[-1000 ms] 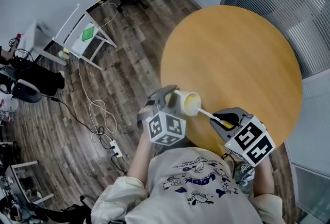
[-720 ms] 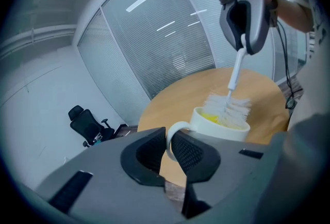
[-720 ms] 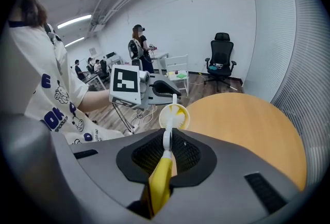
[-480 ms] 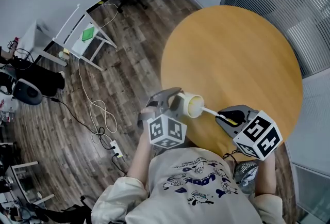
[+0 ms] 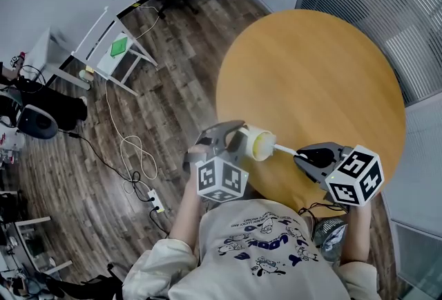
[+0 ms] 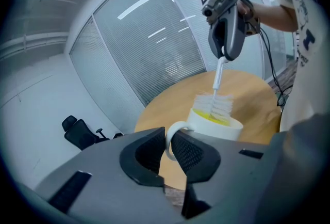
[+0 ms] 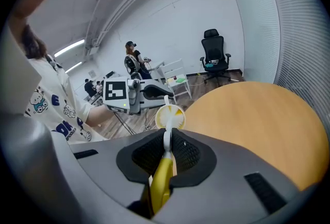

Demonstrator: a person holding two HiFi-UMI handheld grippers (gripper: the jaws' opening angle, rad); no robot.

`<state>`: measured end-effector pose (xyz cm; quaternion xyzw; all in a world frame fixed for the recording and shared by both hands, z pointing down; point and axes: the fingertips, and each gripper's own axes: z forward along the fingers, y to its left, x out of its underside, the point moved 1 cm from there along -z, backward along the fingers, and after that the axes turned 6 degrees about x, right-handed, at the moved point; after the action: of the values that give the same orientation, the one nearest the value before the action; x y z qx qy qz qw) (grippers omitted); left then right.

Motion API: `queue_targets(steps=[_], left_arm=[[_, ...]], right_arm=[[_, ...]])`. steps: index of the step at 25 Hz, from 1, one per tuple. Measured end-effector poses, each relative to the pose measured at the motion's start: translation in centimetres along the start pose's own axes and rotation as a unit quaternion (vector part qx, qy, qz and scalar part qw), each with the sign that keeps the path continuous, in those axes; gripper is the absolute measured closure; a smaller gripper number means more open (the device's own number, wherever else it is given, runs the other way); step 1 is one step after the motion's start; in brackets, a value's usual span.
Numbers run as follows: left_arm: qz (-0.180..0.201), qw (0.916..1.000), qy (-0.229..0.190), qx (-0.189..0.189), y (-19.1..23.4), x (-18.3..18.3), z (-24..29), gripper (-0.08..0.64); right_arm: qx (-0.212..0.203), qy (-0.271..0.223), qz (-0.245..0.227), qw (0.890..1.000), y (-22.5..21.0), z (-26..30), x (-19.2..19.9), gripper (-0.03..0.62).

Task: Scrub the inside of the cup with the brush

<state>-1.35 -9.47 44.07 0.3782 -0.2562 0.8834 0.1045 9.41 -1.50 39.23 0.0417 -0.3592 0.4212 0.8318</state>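
Left gripper view shows the left gripper [image 6: 168,152] shut on the loop handle of the white cup [image 6: 216,127], with one ribbed jaw on each side of the loop. Nothing else supports the cup. In the head view it hangs in the air over the near left edge of the round wooden table [image 5: 324,70], its yellow inside turned right.

The right gripper [image 7: 166,153] is clamped on the yellow grip of the brush [image 7: 161,179]. The thin white stem runs out from the jaws to the bristles. These sit at the cup's mouth, partly inside, with some showing past the rim.

The pinch on the handle looks like the weak spot. A hard sideways push from the brush could twist the cup around that loop or work it loose, and part of it hangs past the table edge, over the floor. With the bristles so shallow, a stroke could also slip out over the rim.
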Motion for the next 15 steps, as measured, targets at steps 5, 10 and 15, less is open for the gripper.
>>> queue_targets(steps=[5,10,15], left_arm=[[-0.012,0.9999,-0.011,0.002,0.4,-0.2,-0.4,0.523],[-0.022,0.9996,-0.018,-0.004,0.6,-0.3,-0.4,0.522],[-0.03,0.9993,-0.02,-0.011,1.0,-0.5,-0.5,0.522]], right_arm=[[-0.008,-0.011,0.031,0.999,-0.5,-0.2,-0.1,0.545],[-0.009,-0.021,0.051,0.998,-1.0,-0.3,0.1,0.545],[-0.014,-0.028,0.071,0.997,-1.2,-0.4,0.3,0.545]])
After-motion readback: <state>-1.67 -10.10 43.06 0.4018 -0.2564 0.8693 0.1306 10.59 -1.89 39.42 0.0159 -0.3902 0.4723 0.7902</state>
